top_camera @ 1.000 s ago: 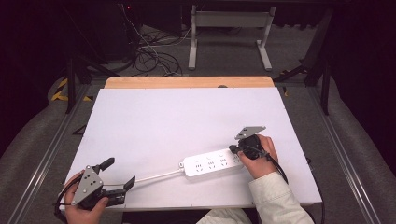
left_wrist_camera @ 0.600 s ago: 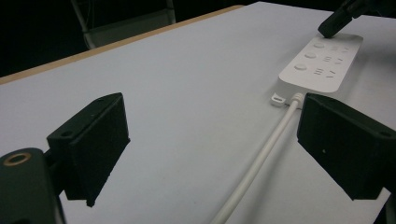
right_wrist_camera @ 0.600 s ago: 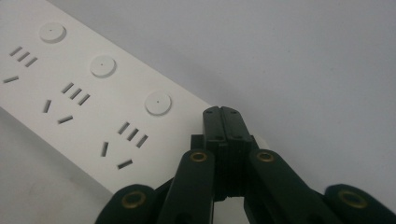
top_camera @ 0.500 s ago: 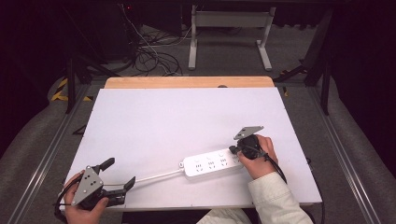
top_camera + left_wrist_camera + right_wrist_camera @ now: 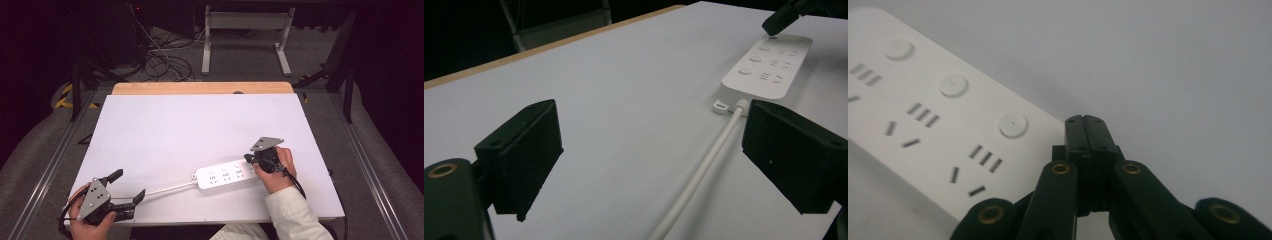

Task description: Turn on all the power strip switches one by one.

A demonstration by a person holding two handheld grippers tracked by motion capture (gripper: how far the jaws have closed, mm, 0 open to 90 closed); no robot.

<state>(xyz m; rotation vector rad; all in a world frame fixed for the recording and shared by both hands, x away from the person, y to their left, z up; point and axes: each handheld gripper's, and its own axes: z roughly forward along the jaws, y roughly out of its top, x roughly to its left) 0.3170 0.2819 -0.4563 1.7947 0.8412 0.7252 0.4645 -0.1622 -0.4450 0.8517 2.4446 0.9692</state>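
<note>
A white power strip (image 5: 227,174) with three round buttons lies near the front of the white table (image 5: 200,125); its white cord (image 5: 165,189) runs left toward the front edge. My right gripper (image 5: 248,158) is shut with nothing in it, its tip just over the strip's right end by the last button (image 5: 1013,125). In the right gripper view the two jaws meet flat (image 5: 1090,125). My left gripper (image 5: 127,185) stands open at the front left corner, its jaws either side of the cord (image 5: 704,172) without touching it. The strip (image 5: 769,65) shows ahead in the left gripper view.
The table's wooden back edge (image 5: 200,88) lies far off. Behind it on the floor are tangled cables (image 5: 160,60) and a metal stand (image 5: 245,30). Metal rails (image 5: 45,170) run along both sides of the table.
</note>
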